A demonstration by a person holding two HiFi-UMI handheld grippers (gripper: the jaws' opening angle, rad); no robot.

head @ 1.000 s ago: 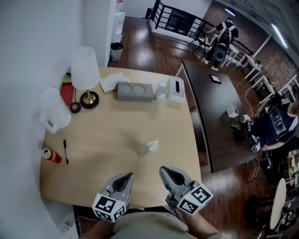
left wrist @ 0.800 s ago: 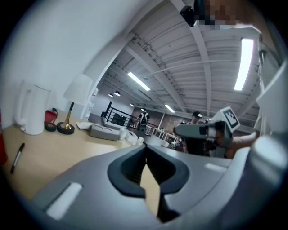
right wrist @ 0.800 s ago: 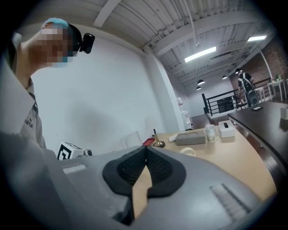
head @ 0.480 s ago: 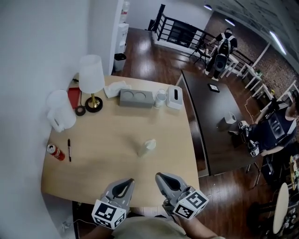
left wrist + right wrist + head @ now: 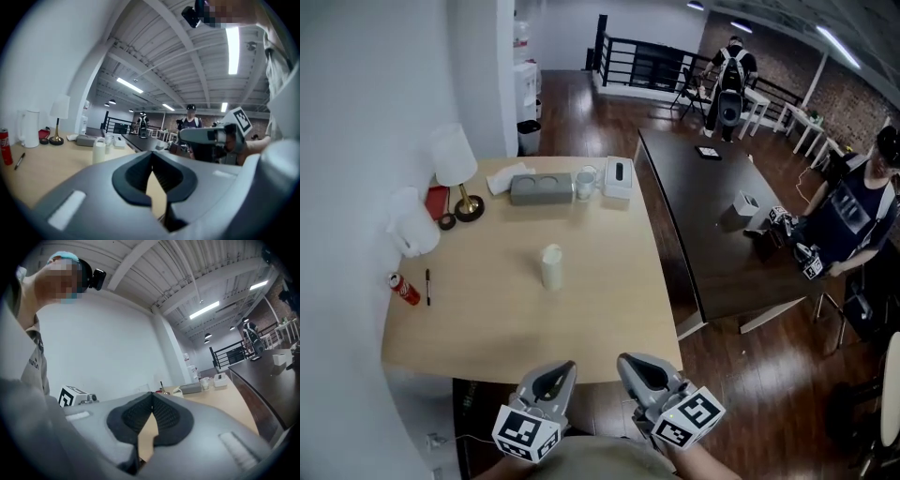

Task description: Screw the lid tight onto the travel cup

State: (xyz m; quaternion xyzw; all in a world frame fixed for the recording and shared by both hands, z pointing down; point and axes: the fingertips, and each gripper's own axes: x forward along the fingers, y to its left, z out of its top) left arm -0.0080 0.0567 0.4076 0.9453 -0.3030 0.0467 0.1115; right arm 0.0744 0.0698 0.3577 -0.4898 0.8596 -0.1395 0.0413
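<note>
The white travel cup (image 5: 551,266) stands upright near the middle of the light wooden table (image 5: 609,309). In the left gripper view the cup (image 5: 99,150) shows far off, with a white cap on top. How tightly the cap sits cannot be told. My left gripper (image 5: 562,370) and right gripper (image 5: 628,361) hover side by side off the table's near edge, well short of the cup. Both are shut with nothing between the jaws. The left gripper (image 5: 152,157) and right gripper (image 5: 152,397) show their pads meeting in their own views.
At the table's far left stand a lamp (image 5: 455,169), a white jug (image 5: 412,225), a red can (image 5: 403,288) and a pen (image 5: 427,286). A grey two-well holder (image 5: 541,187), a mug (image 5: 586,183) and a tissue box (image 5: 618,176) line the back. A dark table (image 5: 712,216) and people are at the right.
Both grippers have drawn back from over the table's near edge to off it. The whole view has pulled away, so the cup sits farther off and looks upright.
</note>
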